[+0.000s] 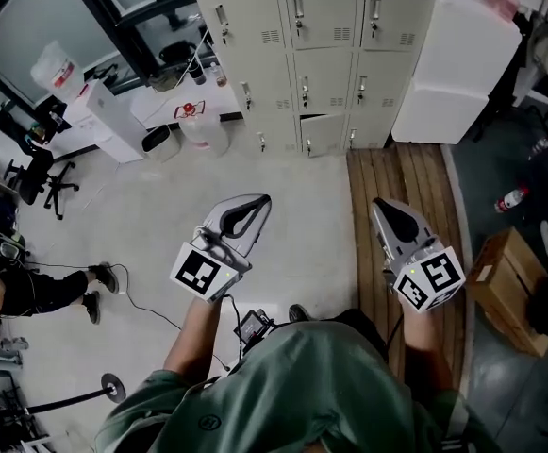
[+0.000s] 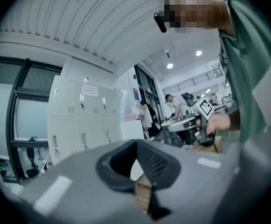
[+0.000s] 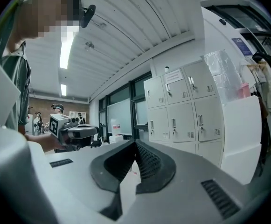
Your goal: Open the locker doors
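The lockers (image 1: pixel 302 55) sit at the top centre of the head view, a pale metal bank three columns wide, and we're well apart from them across the floor. We reckon these doors are thin sheet steel on hinges: stiff, light to swing, painted smooth and slippery, so the flat faces give us nothing to grip. The place to take hold is the small latch handle (image 1: pixel 298 8) on each door, narrow enough for a pinch and a pull.

Most doors look shut. The bottom middle door (image 1: pixel 323 132) seems to show a dark gap along its top edge, but we can't say for sure it's ajar. What's inside any compartment is hidden from us.

The left gripper (image 1: pixel 260 200) is at lower centre-left, its jaws pressed together at the tips with nothing between them. The right gripper (image 1: pixel 377 206), over the wooden strip (image 1: pixel 396 173), is the same: closed and empty. We judge both must spread before they can take a handle.

Just right of the lockers stand the stacked white boxes (image 1: pixel 457 59), lids on. A cardboard box (image 1: pixel 505 286) sits at the right edge with its top apparently shut, contents unknown.
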